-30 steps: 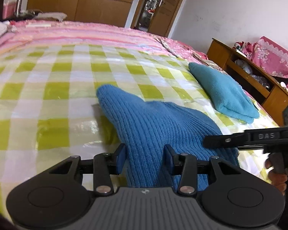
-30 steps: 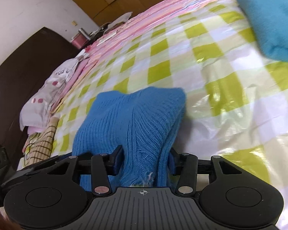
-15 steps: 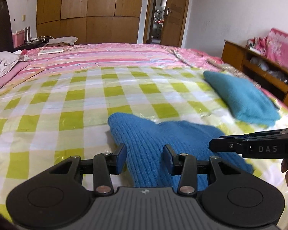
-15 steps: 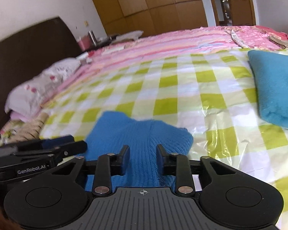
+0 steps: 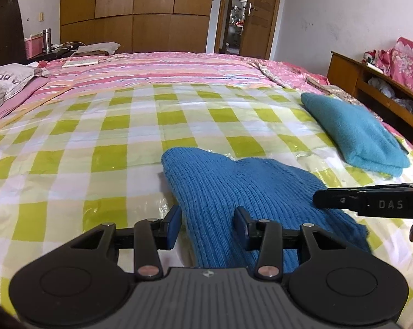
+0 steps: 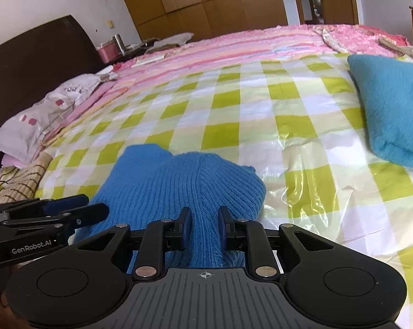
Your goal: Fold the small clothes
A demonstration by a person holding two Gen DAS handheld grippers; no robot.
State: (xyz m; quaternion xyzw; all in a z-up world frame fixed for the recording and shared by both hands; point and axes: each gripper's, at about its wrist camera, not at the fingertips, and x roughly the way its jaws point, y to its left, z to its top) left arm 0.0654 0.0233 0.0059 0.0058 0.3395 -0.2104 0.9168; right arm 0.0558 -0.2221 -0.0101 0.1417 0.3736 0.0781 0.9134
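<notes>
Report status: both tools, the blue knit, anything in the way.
Left tool open, straddling the blue knit sweater. Right tool narrower, knit between its fingers; grip unclear. Sweater flat on checkered sheet. Folded teal garment off right, apart.

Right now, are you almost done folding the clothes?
Partly. The teal garment already lies folded on the checked sheet. The blue sweater is in hand: the right claw pinches a ridge of it, and the left claw sits open around its edge. It lies rumpled, so its folds are left to finish.
</notes>
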